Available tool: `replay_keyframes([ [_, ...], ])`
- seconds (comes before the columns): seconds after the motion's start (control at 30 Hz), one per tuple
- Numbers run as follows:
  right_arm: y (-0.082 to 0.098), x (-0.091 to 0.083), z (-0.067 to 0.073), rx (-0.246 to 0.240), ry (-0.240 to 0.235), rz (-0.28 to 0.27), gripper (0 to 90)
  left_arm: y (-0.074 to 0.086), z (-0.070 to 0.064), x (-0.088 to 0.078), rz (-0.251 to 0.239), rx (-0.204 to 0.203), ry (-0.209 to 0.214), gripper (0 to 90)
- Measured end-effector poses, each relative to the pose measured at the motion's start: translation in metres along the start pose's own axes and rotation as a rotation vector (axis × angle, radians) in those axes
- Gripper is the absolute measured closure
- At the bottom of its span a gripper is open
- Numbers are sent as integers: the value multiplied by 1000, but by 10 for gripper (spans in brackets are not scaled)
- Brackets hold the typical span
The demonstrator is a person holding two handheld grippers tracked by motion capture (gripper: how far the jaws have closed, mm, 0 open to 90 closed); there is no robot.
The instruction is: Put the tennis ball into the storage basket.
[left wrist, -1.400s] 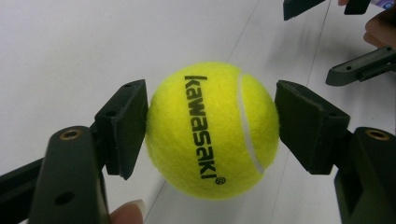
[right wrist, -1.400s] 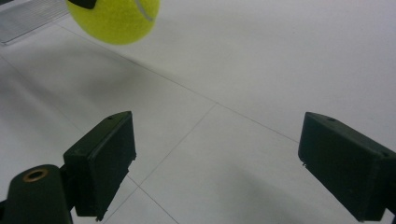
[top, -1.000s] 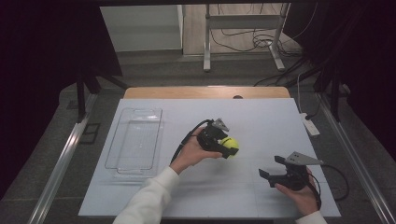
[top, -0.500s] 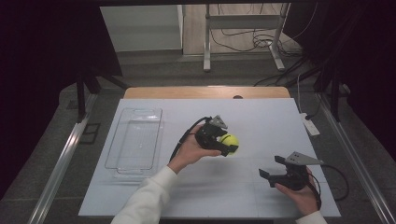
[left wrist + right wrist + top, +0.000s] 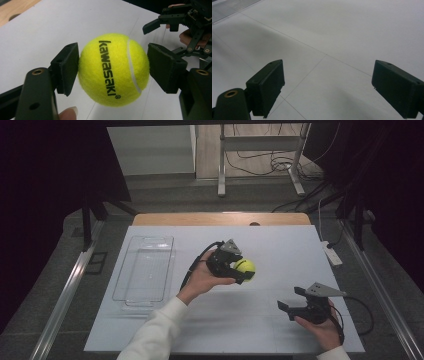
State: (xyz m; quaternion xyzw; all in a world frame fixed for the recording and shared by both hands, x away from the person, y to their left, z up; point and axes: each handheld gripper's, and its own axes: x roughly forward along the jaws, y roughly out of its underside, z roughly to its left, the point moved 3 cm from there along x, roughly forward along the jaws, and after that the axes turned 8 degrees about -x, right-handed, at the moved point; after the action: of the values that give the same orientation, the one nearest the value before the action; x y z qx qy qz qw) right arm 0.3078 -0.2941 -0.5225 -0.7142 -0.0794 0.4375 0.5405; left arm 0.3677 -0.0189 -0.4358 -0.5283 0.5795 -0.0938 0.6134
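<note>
High overhead view; two close gripper views; shared white table [image 5: 280, 245].

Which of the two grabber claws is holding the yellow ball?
The left gripper, near the table's middle, has its pads pressed on the tennis ball. The right gripper, nearer the person, is open with nothing between its jaws.

Black lettering reads "kawasaki" (with a small registered mark at its end) down the yellow tennis ball [image 5: 113, 70].

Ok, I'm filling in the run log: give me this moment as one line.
left tool: shut on tennis ball | ball: lifted off table | right tool: open, empty | clear tray: empty
</note>
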Motion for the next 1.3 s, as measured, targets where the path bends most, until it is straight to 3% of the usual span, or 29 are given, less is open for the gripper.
replay_keyframes([
  [1.3, 0, 0, 0, -1, 3, 0, 111, -6, 15, -36, -86, -13, -72, 289],
])
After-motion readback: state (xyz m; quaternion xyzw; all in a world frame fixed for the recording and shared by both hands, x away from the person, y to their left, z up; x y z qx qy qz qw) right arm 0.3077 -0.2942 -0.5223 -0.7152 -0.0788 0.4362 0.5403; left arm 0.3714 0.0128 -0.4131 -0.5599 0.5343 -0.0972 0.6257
